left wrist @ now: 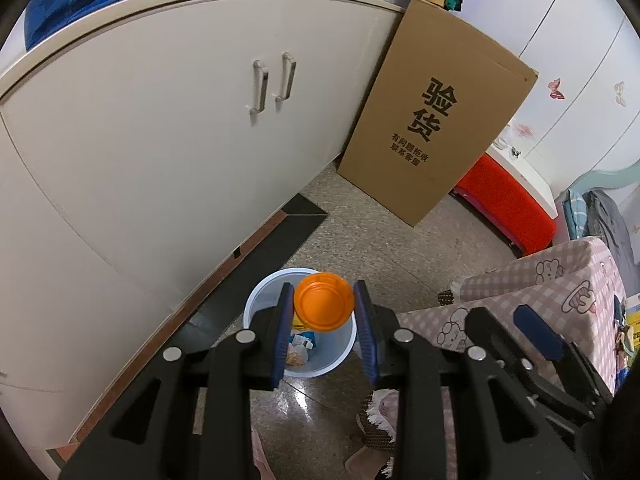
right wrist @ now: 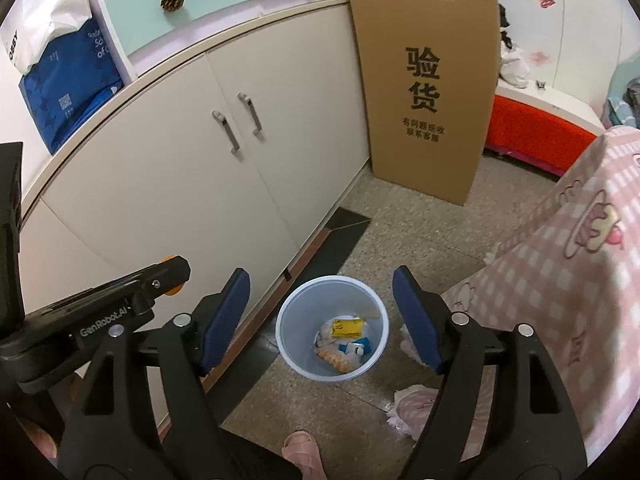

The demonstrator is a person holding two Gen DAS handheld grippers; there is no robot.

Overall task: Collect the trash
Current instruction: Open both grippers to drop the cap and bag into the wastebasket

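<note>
An orange plastic cup (left wrist: 324,302), seen bottom-on, sits pinched between the blue pads of my left gripper (left wrist: 323,292), which is shut on it. It hangs right above the white bin (left wrist: 251,312) on the floor. In the right wrist view the bin (right wrist: 294,356) holds a yellow packet (right wrist: 348,326) and several crumpled wrappers. My right gripper (right wrist: 321,276) is over the bin with its jaws wide open and nothing between them. The left gripper (right wrist: 168,276) shows at the left there, with a sliver of orange under it.
A white cabinet (right wrist: 180,184) with two handles runs along the left. A tall cardboard box (right wrist: 424,92) leans at its far end. A pink checked bed cover (right wrist: 560,280) fills the right, with a red box (right wrist: 532,136) behind it. A pink slipper (right wrist: 300,452) and a cloth (right wrist: 412,404) lie on the floor.
</note>
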